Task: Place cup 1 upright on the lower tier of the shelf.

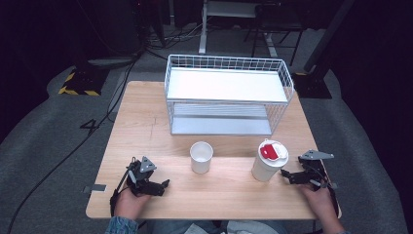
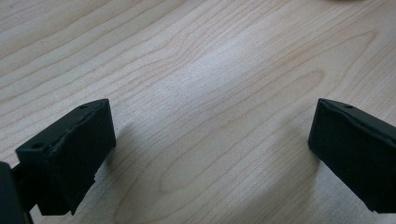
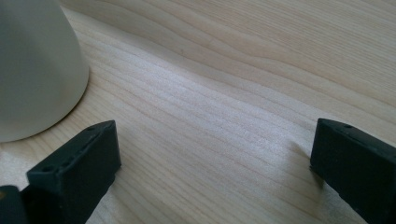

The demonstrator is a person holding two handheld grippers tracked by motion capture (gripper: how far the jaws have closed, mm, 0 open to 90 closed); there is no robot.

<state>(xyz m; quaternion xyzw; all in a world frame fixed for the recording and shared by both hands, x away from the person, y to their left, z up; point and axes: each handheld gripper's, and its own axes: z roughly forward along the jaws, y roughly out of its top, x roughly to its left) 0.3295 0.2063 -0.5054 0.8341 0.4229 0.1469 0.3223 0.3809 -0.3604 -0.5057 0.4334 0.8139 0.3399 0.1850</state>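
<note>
A: What is carried on the pale wooden bench (image 1: 146,126)?

B: A white wire two-tier rack (image 1: 228,92) is set at the far side. An open white paper cup (image 1: 201,157) is stood nearer, with a taller white cup capped by a red-and-white lid (image 1: 269,161) placed well apart on its right.

A: And below?

B: Grey carpet (image 1: 44,146) is seen.

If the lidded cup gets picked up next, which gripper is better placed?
Right. The right gripper sits open just beside the lidded cup, whose wall shows close by in its own view. The left gripper is farther off, past the open cup.
</note>
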